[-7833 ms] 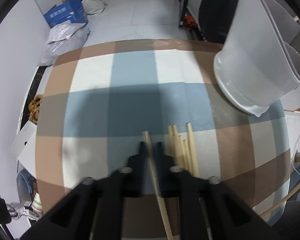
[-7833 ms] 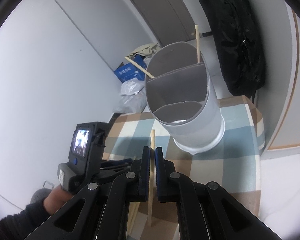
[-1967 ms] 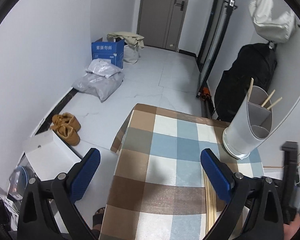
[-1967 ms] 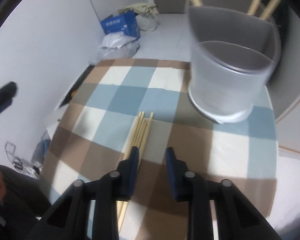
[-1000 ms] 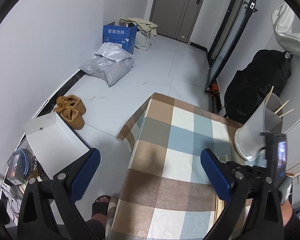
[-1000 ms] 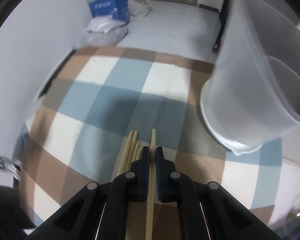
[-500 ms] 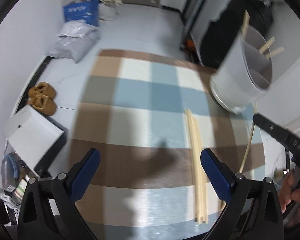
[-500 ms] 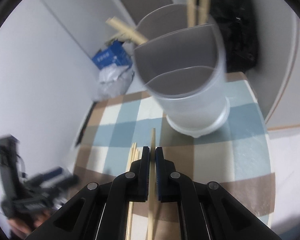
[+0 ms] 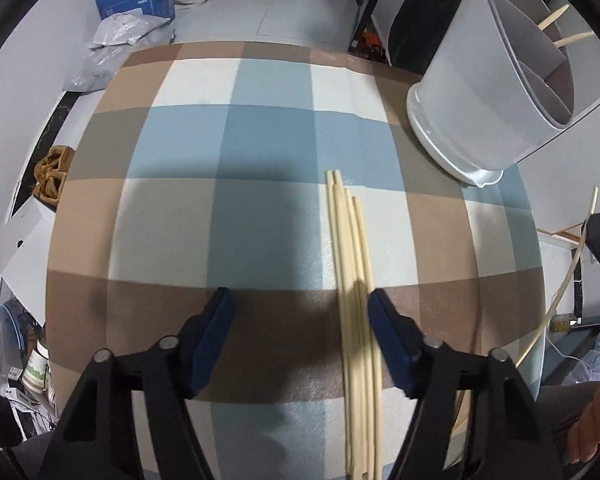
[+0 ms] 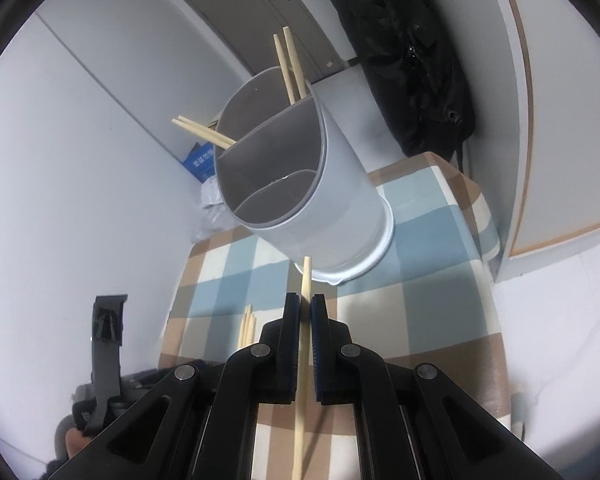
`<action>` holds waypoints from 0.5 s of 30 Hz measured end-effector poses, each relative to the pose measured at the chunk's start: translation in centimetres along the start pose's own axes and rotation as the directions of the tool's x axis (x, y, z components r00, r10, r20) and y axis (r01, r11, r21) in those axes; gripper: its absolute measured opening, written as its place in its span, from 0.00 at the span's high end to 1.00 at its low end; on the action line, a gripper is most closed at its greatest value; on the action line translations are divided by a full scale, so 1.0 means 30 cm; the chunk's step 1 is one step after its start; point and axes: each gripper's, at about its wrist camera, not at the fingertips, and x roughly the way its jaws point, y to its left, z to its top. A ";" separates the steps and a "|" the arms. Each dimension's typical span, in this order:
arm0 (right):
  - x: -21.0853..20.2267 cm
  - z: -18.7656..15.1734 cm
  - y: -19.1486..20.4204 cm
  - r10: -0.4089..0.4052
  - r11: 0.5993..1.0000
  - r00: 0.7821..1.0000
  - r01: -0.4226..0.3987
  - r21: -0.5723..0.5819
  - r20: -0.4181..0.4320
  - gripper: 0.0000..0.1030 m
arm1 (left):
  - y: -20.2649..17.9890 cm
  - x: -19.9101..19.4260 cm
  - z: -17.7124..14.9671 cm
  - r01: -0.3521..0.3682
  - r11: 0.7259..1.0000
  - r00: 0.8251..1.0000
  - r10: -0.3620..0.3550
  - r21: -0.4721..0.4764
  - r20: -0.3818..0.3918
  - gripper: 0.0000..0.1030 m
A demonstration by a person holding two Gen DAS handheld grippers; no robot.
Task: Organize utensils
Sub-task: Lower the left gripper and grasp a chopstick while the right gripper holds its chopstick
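Right gripper point(image 10: 305, 312): clamped on one chopstick point(image 10: 305, 286), raised above counter
Left gripper point(image 9: 300, 308): spread wide, low over loose chopsticks
Counter point(image 9: 260, 140): checked cloth
Holder point(image 10: 300, 184): grey, divided, four sticks in rear compartment
Loose chopsticks point(image 9: 354, 300): bundle flat on cloth, beside right finger

left tongs point(image 9: 300, 312) lowered over chopstick bundle point(image 9: 354, 280), right tongs point(image 10: 305, 308) lifted one chopstick point(image 10: 305, 300)

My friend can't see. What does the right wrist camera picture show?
The right gripper pinches one chopstick, pointing up toward a grey divided holder with four chopsticks in its back section. More chopsticks lie on the checked tablecloth.
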 end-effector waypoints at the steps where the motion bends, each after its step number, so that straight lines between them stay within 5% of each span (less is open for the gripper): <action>1: -0.005 -0.005 0.000 0.004 1.000 1.000 -0.004 0.000 0.001 0.95 | 0.005 -0.002 0.001 -0.006 1.000 1.000 0.006 -0.004 0.008 0.48; 6: -0.018 -0.001 0.002 0.005 1.000 1.000 -0.005 -0.026 0.015 0.95 | 0.022 0.002 0.007 0.013 1.000 1.000 -0.013 -0.026 0.014 0.80; 15: -0.022 0.002 0.004 0.008 0.999 1.000 -0.008 -0.044 0.020 0.95 | -0.011 0.022 0.028 -0.024 1.000 0.999 0.025 -0.017 0.033 0.87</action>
